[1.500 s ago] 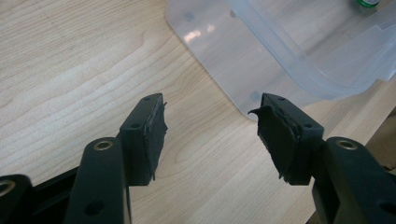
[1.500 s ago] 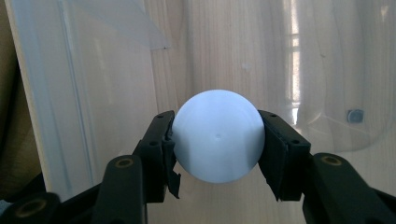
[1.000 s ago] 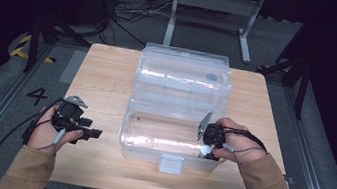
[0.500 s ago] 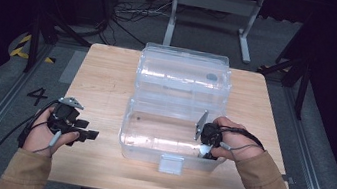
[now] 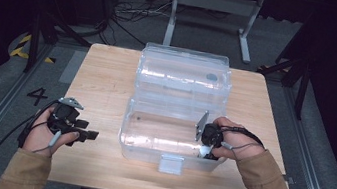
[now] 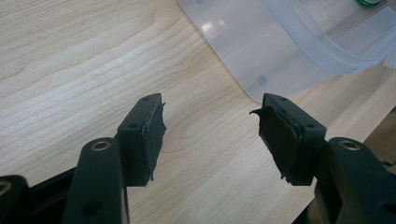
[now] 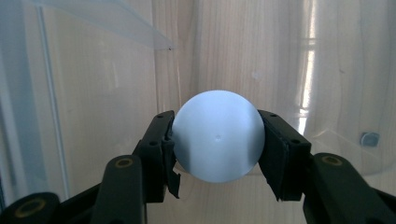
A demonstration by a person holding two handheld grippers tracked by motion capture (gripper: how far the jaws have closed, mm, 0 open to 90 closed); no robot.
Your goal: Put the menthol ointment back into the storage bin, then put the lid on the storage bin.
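Here a pale ball (image 7: 218, 135) is clamped between the jaws of the right gripper (image 7: 218, 140), one pad pressed to each side of it. In the high view the ball (image 5: 204, 152) is seen as a small white spot at the right end of the box (image 5: 149, 144), just inside the near wall and low over the floor. Being round, it has no long axis and points no way in particular; only a tiny mark on its front is shown in the right gripper view, facing the camera.

Against the pictures from a second ago, little is changed at the box: the right gripper (image 5: 210, 138) is kept at the same end, perhaps set slightly lower. From this it is judged that the ball is either about to be set down in the box or has just been gripped there; which of the two cannot be told.

The left gripper (image 5: 81, 133) has been shifted a touch nearer the table's (image 5: 103, 74) near edge. Its jaws are held wide apart with nothing between them, over bare wood, and a corner of the box (image 6: 261, 60) is seen beyond them.

The box is clear plastic, its lid (image 5: 184, 74) thrown open and lying flat behind it. A latch (image 5: 171, 164) is seen at the middle of the near wall.
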